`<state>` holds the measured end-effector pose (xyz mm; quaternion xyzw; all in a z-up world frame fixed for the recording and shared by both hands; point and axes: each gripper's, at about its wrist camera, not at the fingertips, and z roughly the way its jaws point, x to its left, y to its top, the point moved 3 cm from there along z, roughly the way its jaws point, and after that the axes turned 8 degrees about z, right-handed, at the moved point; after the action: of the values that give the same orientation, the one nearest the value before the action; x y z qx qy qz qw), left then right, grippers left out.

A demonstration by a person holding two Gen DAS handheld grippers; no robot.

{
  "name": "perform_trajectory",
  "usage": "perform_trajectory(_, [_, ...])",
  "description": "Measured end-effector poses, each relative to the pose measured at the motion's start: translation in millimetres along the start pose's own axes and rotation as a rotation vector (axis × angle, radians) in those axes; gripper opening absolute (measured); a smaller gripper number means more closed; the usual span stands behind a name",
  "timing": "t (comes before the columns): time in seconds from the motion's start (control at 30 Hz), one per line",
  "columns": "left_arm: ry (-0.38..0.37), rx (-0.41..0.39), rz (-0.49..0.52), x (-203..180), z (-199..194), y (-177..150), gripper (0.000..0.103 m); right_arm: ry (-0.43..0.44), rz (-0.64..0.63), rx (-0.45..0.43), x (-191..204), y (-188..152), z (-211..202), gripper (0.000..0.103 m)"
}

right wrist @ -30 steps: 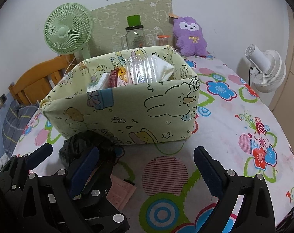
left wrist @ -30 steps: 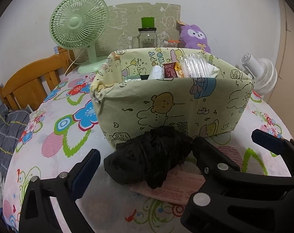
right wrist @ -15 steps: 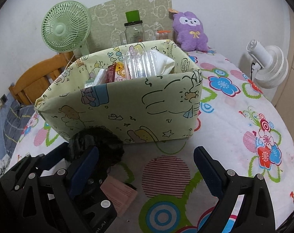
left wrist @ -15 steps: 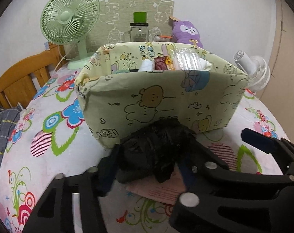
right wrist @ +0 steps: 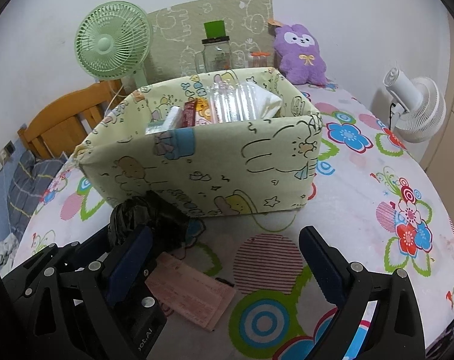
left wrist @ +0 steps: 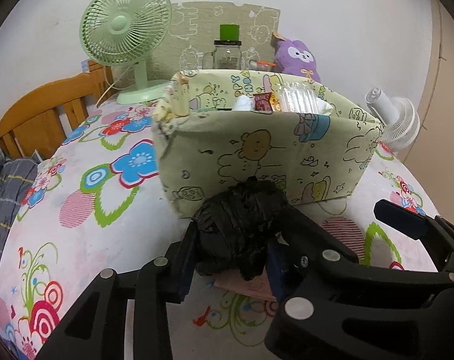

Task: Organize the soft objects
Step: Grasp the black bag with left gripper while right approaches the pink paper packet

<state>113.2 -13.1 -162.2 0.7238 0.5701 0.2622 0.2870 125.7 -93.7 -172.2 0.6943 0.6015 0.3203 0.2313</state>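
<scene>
Our left gripper (left wrist: 231,247) has just been closing its jaws, and they now squeeze the crumpled black plastic bag (left wrist: 242,228) (bulging between the pads) just in front of the pale green cartoon-print fabric box (left wrist: 266,156). Our right gripper (right wrist: 227,258) stands wide open over the flowered tablecloth (right wrist: 362,210), holding nothing.

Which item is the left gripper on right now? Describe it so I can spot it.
Find the cartoon-print fabric bin on the floral tablecloth. Just before its near wall lies a crumpled black plastic bag, pinched by the left gripper. It's the only black thing there, atop a pink paper.
</scene>
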Motion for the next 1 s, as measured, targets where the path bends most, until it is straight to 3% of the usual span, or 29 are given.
perform_trajectory(0.5, [0.103,0.014,-0.074,24,-17,-20,0.041,0.041,-0.074,0.005,25,-13,-10,0.1])
perform_trajectory(0.73, [0.206,0.022,-0.061,31,-18,-30,0.041,0.055,-0.107,0.027,34,-20,-4,0.098])
perform_trajectory(1.0, [0.217,0.028,-0.057,32,-16,-33,0.041,0.056,-0.106,0.064,36,-24,7,0.097])
